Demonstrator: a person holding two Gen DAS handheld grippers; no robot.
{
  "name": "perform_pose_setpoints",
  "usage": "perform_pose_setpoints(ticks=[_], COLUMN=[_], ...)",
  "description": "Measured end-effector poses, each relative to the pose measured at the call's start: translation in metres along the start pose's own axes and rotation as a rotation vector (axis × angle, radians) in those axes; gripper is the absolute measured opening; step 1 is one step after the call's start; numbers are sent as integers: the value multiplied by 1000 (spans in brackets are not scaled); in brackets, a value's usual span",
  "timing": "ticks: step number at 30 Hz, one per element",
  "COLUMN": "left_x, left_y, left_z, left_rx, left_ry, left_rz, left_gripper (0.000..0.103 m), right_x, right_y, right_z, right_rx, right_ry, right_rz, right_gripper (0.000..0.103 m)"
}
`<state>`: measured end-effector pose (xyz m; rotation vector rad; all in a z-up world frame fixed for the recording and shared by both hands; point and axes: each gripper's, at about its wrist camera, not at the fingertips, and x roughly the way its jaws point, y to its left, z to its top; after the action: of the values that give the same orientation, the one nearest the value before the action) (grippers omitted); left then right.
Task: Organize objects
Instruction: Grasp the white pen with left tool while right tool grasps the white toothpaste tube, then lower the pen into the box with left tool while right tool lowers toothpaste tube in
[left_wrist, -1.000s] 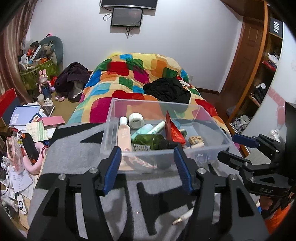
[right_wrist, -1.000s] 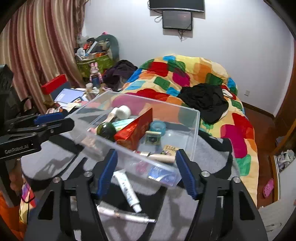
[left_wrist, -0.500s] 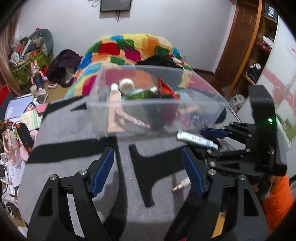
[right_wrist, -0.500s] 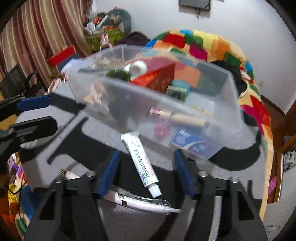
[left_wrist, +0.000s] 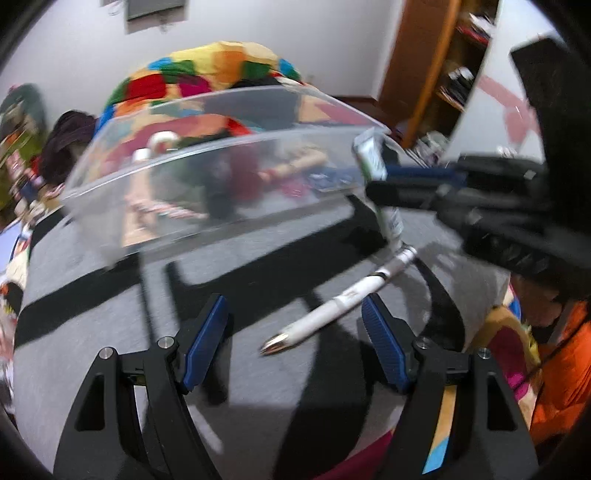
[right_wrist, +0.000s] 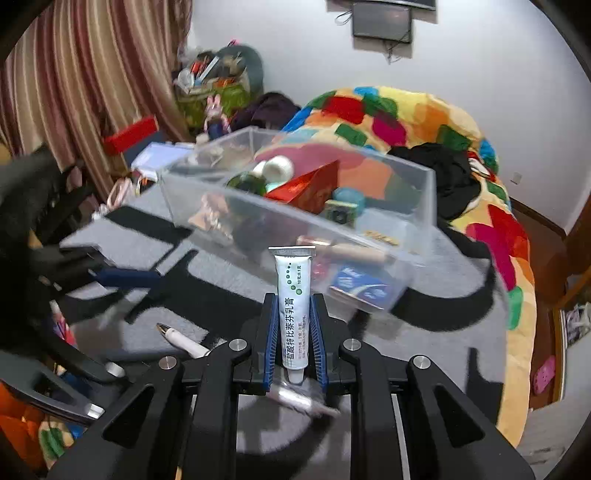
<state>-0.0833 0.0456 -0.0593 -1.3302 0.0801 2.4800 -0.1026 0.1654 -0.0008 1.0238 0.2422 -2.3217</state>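
My right gripper (right_wrist: 293, 314) is shut on a white ointment tube (right_wrist: 293, 295) with green dots and holds it upright above the grey mat, just in front of the clear plastic bin (right_wrist: 428, 192). The tube (left_wrist: 373, 162) also shows in the left wrist view, held by the right gripper (left_wrist: 376, 181) at the bin's (left_wrist: 184, 158) right corner. My left gripper (left_wrist: 295, 332) is open and low over the mat, its fingers on either side of a white pen (left_wrist: 332, 306) that lies there. The pen (right_wrist: 181, 339) shows in the right wrist view too.
The bin holds a red box (right_wrist: 310, 188), a tape roll (right_wrist: 280, 168), a green bottle (right_wrist: 247, 182) and several small items. A grey and black mat (right_wrist: 443, 332) covers the surface. A colourful bed (right_wrist: 406, 118) lies behind; clutter (right_wrist: 214, 85) stands by the curtain.
My right gripper closed on the ointment tube and lifted it off the mat. My left gripper moved down and right over the white pen, staying open.
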Motion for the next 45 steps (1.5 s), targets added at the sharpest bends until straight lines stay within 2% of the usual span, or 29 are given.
perform_pose_setpoints(ticks=[3,6,8,9,14,15,21,27,39,45], left_x=[20,24,23,22,15,13,2,-27,-78,-91], left_y=[-15,-26,-30,-33,-32,-29,-20,-10,16,34], left_z=[7,11,11,10,10,9,1,5,22,37], left_rx=[66,112,123,129,101,91,28,-22,-97,-139], left_ry=[53,42,39,37,49,53,32,-66,-228,-290], left_rz=[-16,-14,-32,-37,-38,-44,-22,-4,20,47], left_gripper=[75,70,56,53,12,10,10,10,10,10], right_x=[-15,-22,-23,-23,-15,-15,-19,-23,-31,-27], right_y=[-10,-20,-28,-31,-38,-37,-32,-25,-9,-8], right_z=[-4,-9,-14,-16,-28,-30,-33,-22,15,47], right_rx=[41,73,99,108,149,152,154,144,120,105], right_ry=[-21,-23,-21,-18,10,12,-1,-30,-106,-142], right_rz=[-1,-17,-15,-13,5,8,36,49,44,17], right_gripper=[16,16,16,16,16,16,16,16,16,16])
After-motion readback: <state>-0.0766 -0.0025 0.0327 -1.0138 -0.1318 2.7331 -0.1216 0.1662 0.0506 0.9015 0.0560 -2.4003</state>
